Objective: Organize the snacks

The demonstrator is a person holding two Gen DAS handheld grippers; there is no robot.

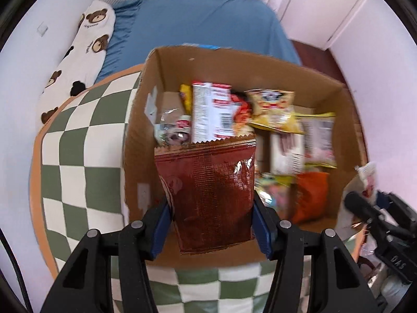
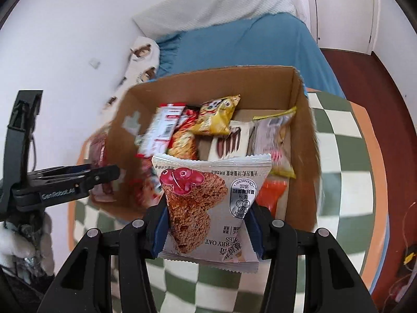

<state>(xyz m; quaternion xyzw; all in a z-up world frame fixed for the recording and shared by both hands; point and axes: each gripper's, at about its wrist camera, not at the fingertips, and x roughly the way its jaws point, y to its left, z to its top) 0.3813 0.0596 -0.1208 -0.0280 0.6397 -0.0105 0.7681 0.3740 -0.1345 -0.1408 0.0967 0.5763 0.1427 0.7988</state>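
A dark red snack packet point(image 1: 208, 180) hangs upright between the blue pads of my left gripper point(image 1: 211, 224), which is shut on it just above the near wall of an open cardboard box point(image 1: 221, 62). My right gripper point(image 2: 207, 230) is shut on a white cranberry oat packet point(image 2: 211, 193), held over the near edge of the same box point(image 2: 208, 86). The box holds several snack packs: yellow, orange, red and white ones. The right gripper point(image 1: 365, 208) also shows at the right of the left wrist view, and the left gripper point(image 2: 104, 174) at the left of the right wrist view.
The box stands on a green and white checkered mat point(image 1: 78, 156) with an orange rim. Behind it lies a bed with a blue sheet point(image 1: 195, 20) and a bear-print pillow point(image 1: 86, 41) along the wall. A white-gloved hand point(image 2: 15, 245) holds the left gripper. Dark red floor point(image 2: 365, 78) lies to the right.
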